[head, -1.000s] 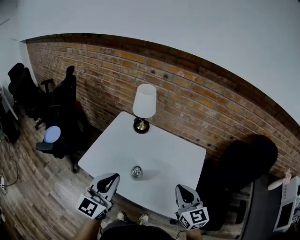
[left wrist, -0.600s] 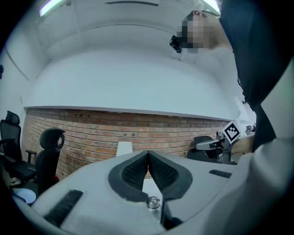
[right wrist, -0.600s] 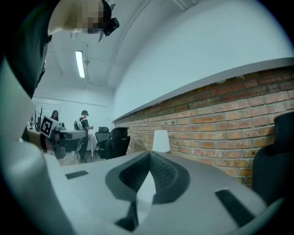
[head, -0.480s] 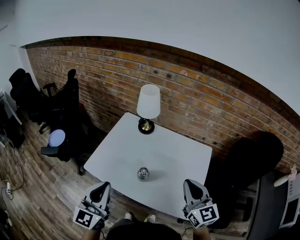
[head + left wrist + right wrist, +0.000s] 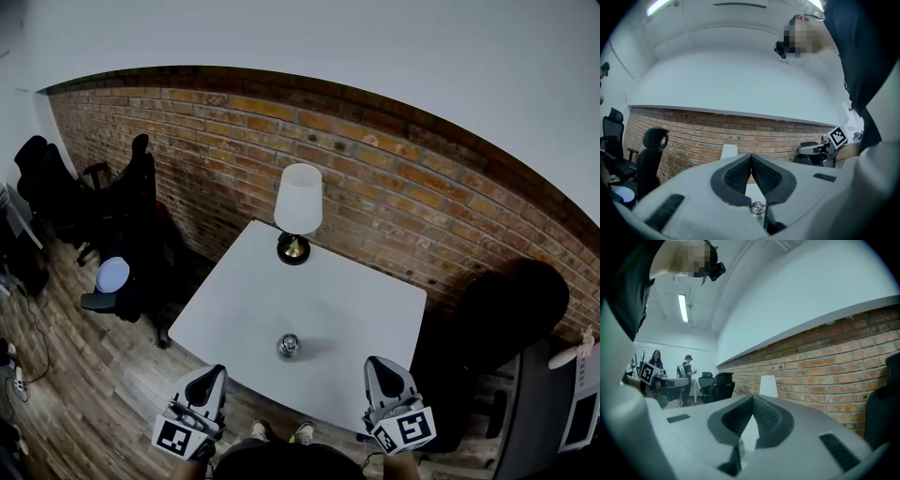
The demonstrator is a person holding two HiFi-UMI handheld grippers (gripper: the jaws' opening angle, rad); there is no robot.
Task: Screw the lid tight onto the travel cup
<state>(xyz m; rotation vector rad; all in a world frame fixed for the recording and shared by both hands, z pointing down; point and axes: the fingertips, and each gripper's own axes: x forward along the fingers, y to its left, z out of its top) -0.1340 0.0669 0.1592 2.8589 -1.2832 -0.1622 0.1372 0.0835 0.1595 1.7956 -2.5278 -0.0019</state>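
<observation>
A small silver travel cup [image 5: 289,346] stands upright on the white table [image 5: 337,300], near its front edge. Its shiny round top shows, but I cannot tell how the lid sits. Both grippers hover in front of the table, short of the cup and apart from it. My left gripper [image 5: 214,373] is shut and empty, as is my right gripper [image 5: 376,364]. In the left gripper view the cup [image 5: 757,206] shows just below the closed left gripper [image 5: 751,156]. In the right gripper view a sliver of the cup [image 5: 739,449] shows under the closed right gripper [image 5: 753,397].
A table lamp [image 5: 298,212] with a white shade stands at the table's back edge by the brick wall [image 5: 394,178]. Black office chairs [image 5: 131,216] stand to the left, and a dark rounded chair [image 5: 497,319] to the right. People stand far off in the right gripper view.
Both grippers have dropped back toward me from the table's front edge. The head view has shifted slightly. The cup has stayed in place.
</observation>
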